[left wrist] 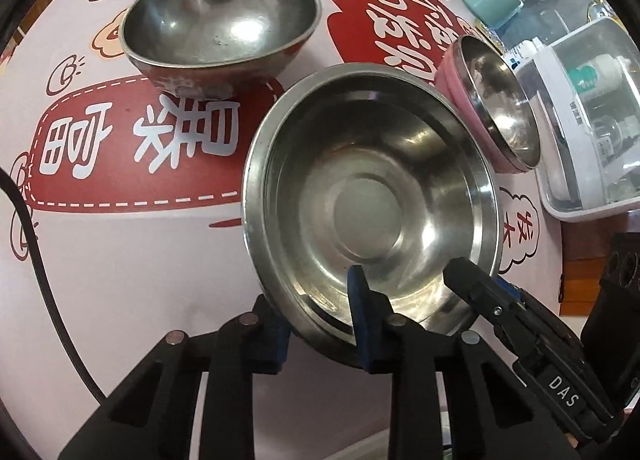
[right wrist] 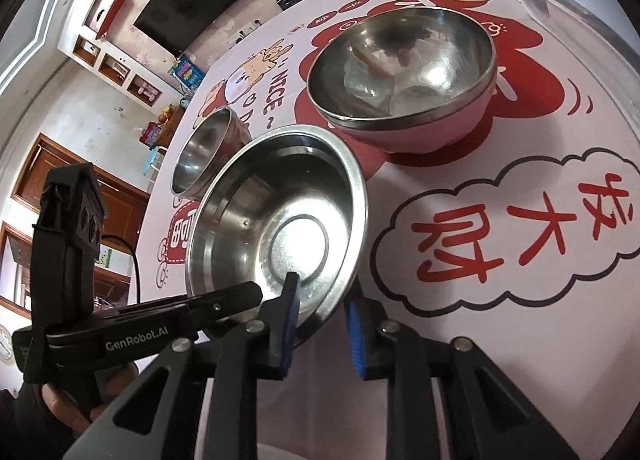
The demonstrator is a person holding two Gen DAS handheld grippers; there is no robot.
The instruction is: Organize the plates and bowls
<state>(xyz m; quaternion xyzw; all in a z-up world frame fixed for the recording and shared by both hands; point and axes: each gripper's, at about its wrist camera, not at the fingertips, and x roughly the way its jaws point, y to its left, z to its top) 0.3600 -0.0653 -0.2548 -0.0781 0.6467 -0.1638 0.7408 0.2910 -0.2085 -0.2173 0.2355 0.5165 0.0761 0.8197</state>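
Both grippers on the wide steel plate (left wrist: 372, 212), near edge of the surface (left wrist: 120, 260). My left gripper (left wrist: 320, 324) has its jaws closed on the plate's near rim, one pad inside, one outside under the rim. My right gripper (right wrist: 320, 324) clamps the rim the same way, jaws closed across it, just beside the left. Plate looks tilted. Steel bowl (left wrist: 220, 32) sits beyond the plate, apart from it. Pink bowl (right wrist: 404, 76) with steel lining stands to the right, near the plate; cannot tell whether they touch.
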